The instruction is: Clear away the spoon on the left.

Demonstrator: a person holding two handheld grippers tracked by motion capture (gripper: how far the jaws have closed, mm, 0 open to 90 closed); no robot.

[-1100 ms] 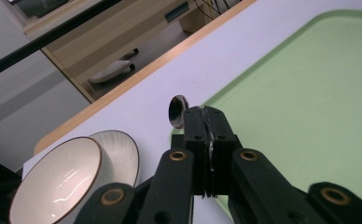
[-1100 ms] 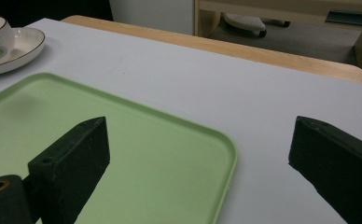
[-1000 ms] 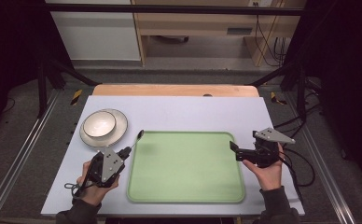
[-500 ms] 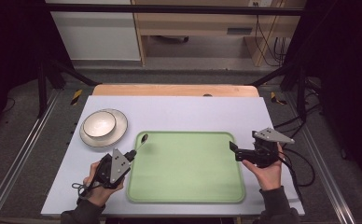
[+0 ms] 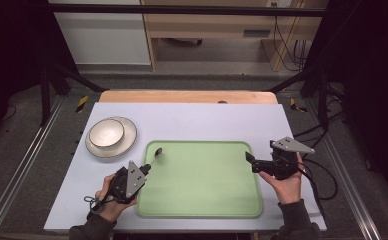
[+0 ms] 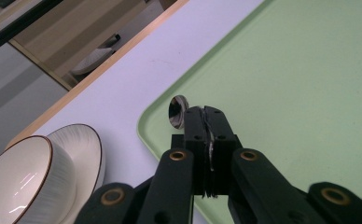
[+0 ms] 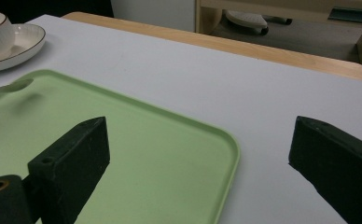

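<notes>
The left fingers (image 6: 206, 122) are pressed tight together on the thin handle of a spoon (image 6: 177, 111). The shiny spoon bowl sticks out just past the tips, a little left of the middle of the left gripper view. It hangs over the corner edge of the green tray (image 6: 309, 93). In the high view the spoon (image 5: 155, 155) is at the tray's upper left corner, just above the left gripper (image 5: 145, 169), which sits at the lower left.

The right fingers (image 7: 198, 154) stand wide apart with nothing between them. Under them are the tray's corner and the pale counter (image 7: 263, 102). In the high view the right gripper (image 5: 249, 159) is at the tray's right edge.

A small bowl (image 5: 107, 133) sits on a plate (image 5: 127, 140) on the counter, to the upper left of the tray (image 5: 202, 180).
</notes>
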